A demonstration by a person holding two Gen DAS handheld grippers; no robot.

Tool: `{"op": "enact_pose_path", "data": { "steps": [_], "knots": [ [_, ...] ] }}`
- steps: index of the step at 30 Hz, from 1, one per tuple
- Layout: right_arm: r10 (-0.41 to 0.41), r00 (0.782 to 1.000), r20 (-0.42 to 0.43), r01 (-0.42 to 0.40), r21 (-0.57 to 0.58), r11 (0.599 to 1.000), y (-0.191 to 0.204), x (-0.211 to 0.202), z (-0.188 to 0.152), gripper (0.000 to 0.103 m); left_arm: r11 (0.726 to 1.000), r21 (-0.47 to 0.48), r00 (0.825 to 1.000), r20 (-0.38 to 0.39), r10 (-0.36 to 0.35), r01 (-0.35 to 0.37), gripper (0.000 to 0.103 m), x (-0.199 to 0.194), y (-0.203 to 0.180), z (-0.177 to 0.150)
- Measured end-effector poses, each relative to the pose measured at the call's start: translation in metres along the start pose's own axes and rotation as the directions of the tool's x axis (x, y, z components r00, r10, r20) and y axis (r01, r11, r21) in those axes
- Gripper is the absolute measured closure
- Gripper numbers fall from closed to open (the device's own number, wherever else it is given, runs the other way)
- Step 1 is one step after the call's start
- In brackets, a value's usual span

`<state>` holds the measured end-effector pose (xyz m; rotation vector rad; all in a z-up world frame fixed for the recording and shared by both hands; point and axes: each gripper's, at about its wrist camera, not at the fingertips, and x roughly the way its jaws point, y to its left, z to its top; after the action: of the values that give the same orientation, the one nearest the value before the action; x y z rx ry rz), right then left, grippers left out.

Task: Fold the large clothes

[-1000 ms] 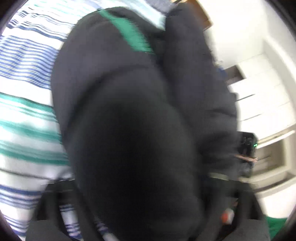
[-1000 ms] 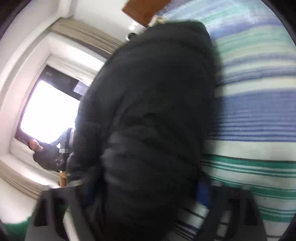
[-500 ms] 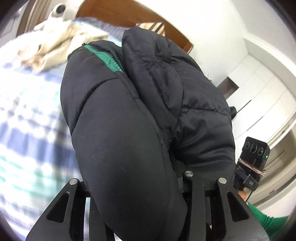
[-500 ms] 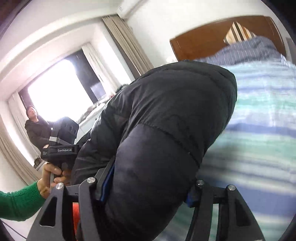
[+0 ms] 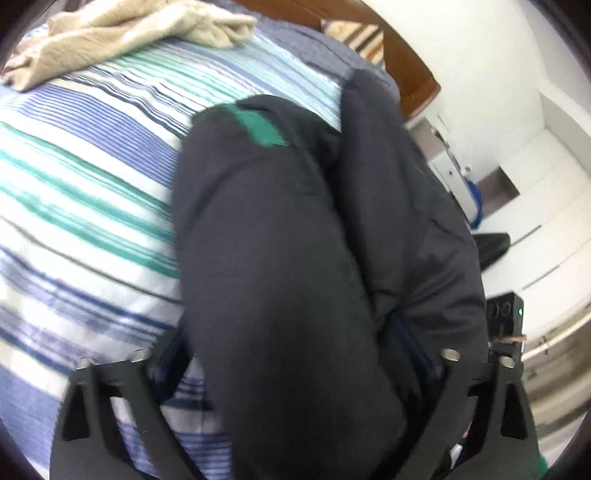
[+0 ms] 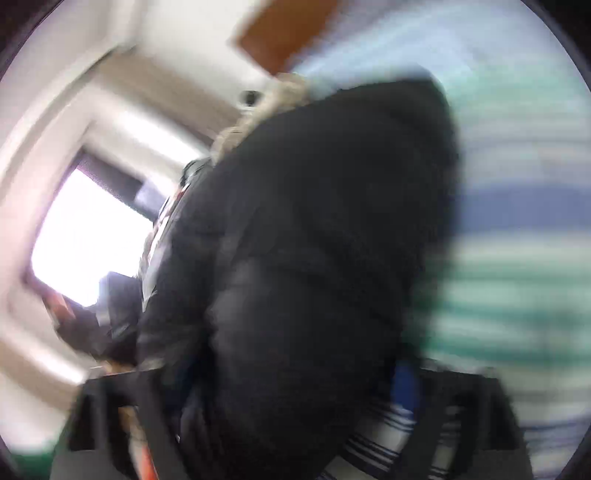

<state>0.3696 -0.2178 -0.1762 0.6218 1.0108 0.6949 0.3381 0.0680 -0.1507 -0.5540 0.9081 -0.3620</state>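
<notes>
Black padded jacket (image 5: 295, 266), bulky and quilted, green strip (image 5: 264, 129) near its far end. It lies bunched on the bed, over a blue, teal and white striped cover (image 5: 85, 177); a beige fleece blanket (image 5: 122, 29) sits farther up, wooden headboard (image 5: 410, 70) behind.

Left claw (image 5: 295, 373): tilted down toward the bed, jaws opening, spread wide with a thick fold of jacket between them.

Right claw (image 6: 291, 384): view badly blurred; tilted down too, jaws opening wide, jacket (image 6: 314, 258) filling the gap. Whether the pads touch the cloth, cannot tell.
</notes>
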Motion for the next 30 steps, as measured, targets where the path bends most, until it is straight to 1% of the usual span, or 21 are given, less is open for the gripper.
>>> {"op": "enact_pose_path", "data": {
  "steps": [2, 3, 4, 5, 7, 9, 10, 12, 13, 15, 17, 18, 19, 20, 21, 22, 23, 25, 26, 27, 30],
  "knots": [
    [-0.035, 0.997, 0.071, 0.036, -0.019, 0.999, 0.005, -0.019, -0.013, 0.000, 0.998, 0.053, 0.999, 0.015, 0.041, -0.042, 0.006, -0.015, -0.005, -0.003],
    [-0.064, 0.993, 0.095, 0.067, -0.027, 0.997, 0.009, -0.026, -0.018, 0.000, 0.988, 0.110, 0.994, 0.049, 0.102, -0.107, 0.006, -0.030, -0.016, -0.007],
    [-0.116, 0.986, 0.123, 0.122, -0.046, 0.991, 0.018, -0.038, -0.027, 0.000, 0.974, 0.157, 0.985, 0.088, 0.152, -0.164, 0.005, -0.044, -0.026, -0.009],
    [-0.164, 0.974, 0.153, 0.178, -0.080, 0.981, 0.029, -0.049, -0.037, 0.000, 0.961, 0.190, 0.976, 0.117, 0.181, -0.201, 0.004, -0.059, -0.030, -0.015],
    [-0.249, 0.944, 0.216, 0.284, -0.149, 0.947, 0.051, -0.066, -0.051, 0.000, 0.901, 0.287, 0.937, 0.224, 0.267, -0.325, 0.001, -0.089, -0.050, -0.024],
    [-0.363, 0.886, 0.289, 0.427, -0.199, 0.882, 0.083, -0.085, -0.076, 0.000, 0.854, 0.333, 0.902, 0.309, 0.301, -0.399, 0.001, -0.109, -0.070, -0.039],
    [-0.388, 0.864, 0.321, 0.465, -0.211, 0.860, 0.097, -0.092, -0.085, 0.000, 0.839, 0.345, 0.890, 0.335, 0.309, -0.421, 0.001, -0.128, -0.057, -0.047],
    [-0.430, 0.817, 0.384, 0.533, -0.221, 0.817, 0.121, -0.105, -0.100, 0.000, 0.816, 0.363, 0.874, 0.364, 0.322, -0.451, 0.000, -0.138, -0.073, -0.058],
    [-0.449, 0.783, 0.429, 0.576, -0.229, 0.785, 0.139, -0.113, -0.112, 0.000, 0.806, 0.373, 0.871, 0.363, 0.330, -0.460, 0.000, -0.145, -0.076, -0.072],
    [-0.468, 0.707, 0.531, 0.654, -0.239, 0.718, 0.163, -0.130, -0.118, 0.000, 0.800, 0.386, 0.878, 0.337, 0.340, -0.459, 0.000, -0.141, -0.080, -0.077],
    [-0.483, 0.615, 0.623, 0.732, -0.224, 0.643, 0.176, -0.146, -0.114, 0.000, 0.810, 0.375, 0.881, 0.334, 0.335, -0.451, 0.000, -0.135, -0.089, -0.091],
    [-0.502, 0.580, 0.641, 0.760, -0.205, 0.616, 0.179, -0.153, -0.113, 0.000, 0.827, 0.355, 0.884, 0.340, 0.321, -0.436, 0.000, -0.139, -0.094, -0.100],
    [-0.530, 0.558, 0.638, 0.781, -0.188, 0.596, 0.183, -0.153, -0.119, 0.000, 0.845, 0.337, 0.891, 0.340, 0.302, -0.415, 0.000, -0.145, -0.098, -0.106],
    [-0.562, 0.562, 0.606, 0.791, -0.198, 0.578, 0.183, -0.151, -0.120, 0.000, 0.855, 0.327, 0.895, 0.336, 0.292, -0.402, 0.000, -0.147, -0.102, -0.105],
    [-0.580, 0.578, 0.574, 0.790, -0.213, 0.575, 0.183, -0.148, -0.125, 0.000, 0.864, 0.316, 0.899, 0.329, 0.287, -0.392, 0.000, -0.150, -0.107, -0.110],
    [-0.581, 0.596, 0.554, 0.778, -0.221, 0.588, 0.182, -0.148, -0.125, 0.000, 0.859, 0.314, 0.893, 0.338, 0.298, -0.405, 0.000, -0.153, -0.112, -0.112],
    [-0.582, 0.603, 0.546, 0.773, -0.218, 0.596, 0.183, -0.149, -0.127, 0.000, 0.849, 0.314, 0.882, 0.352, 0.312, -0.426, 0.000, -0.157, -0.115, -0.119],
    [-0.590, 0.594, 0.547, 0.776, -0.195, 0.600, 0.185, -0.155, -0.140, 0.000, 0.791, 0.295, 0.817, 0.415, 0.399, -0.536, 0.000, -0.161, -0.129, -0.125],
    [-0.592, 0.590, 0.549, 0.778, -0.193, 0.598, 0.187, -0.160, -0.145, 0.000, 0.776, 0.292, 0.803, 0.426, 0.418, -0.559, 0.000, -0.161, -0.132, -0.126],
    [-0.596, 0.582, 0.552, 0.785, -0.190, 0.590, 0.191, -0.162, -0.150, 0.000, 0.767, 0.299, 0.795, 0.438, 0.419, -0.569, 0.000, -0.164, -0.137, -0.129],
    [-0.604, 0.576, 0.550, 0.792, -0.192, 0.580, 0.199, -0.169, -0.164, 0.000, 0.793, 0.308, 0.819, 0.436, 0.374, -0.526, 0.000, -0.173, -0.143, -0.138]
  ]
}}
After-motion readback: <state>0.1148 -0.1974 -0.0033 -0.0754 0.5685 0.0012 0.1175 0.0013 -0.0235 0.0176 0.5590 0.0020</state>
